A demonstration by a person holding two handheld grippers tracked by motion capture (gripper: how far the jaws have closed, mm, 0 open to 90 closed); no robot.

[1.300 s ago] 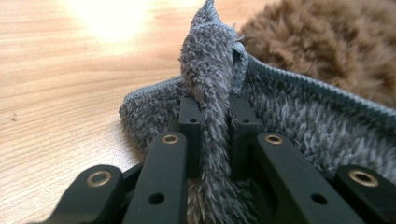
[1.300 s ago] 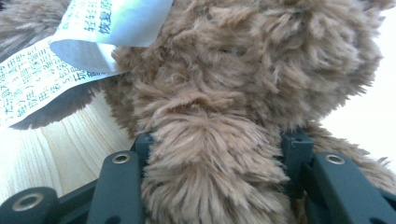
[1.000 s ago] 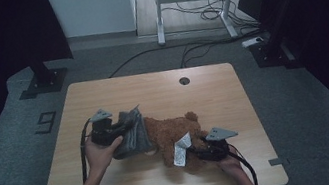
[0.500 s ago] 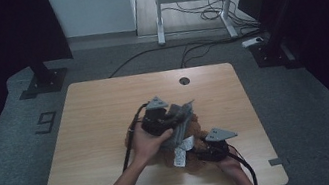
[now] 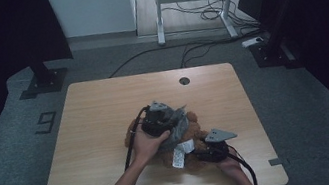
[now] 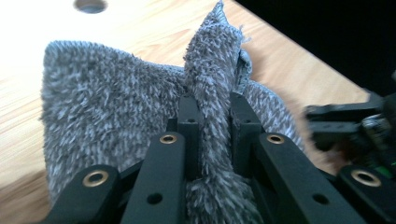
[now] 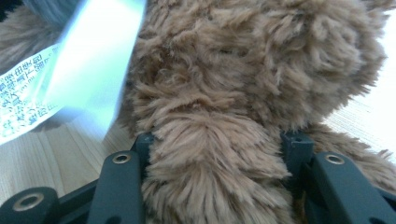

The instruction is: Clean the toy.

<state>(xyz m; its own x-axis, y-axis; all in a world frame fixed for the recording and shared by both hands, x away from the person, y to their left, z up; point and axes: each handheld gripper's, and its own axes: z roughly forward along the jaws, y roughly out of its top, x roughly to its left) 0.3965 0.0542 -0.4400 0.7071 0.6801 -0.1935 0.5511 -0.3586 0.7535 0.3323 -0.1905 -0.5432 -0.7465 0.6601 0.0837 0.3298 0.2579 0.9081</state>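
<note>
Clamped in the left gripper (image 6: 210, 116), a fold of the grey fleece garment (image 6: 112, 98) is being carried over the brown teddy bear (image 5: 194, 133), pinned mid-table by the right gripper (image 7: 217, 149), so dressing seemingly comes next, with cloth lowered over plush.

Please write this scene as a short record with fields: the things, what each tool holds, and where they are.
surface: wooden table
toy: brown plush bear, lying near the table's front edge, white label attached
cloth: grey fuzzy cloth, lying over the bear
left tool: shut on a fold of the grey cloth
right tool: shut on a limb of the bear
</note>
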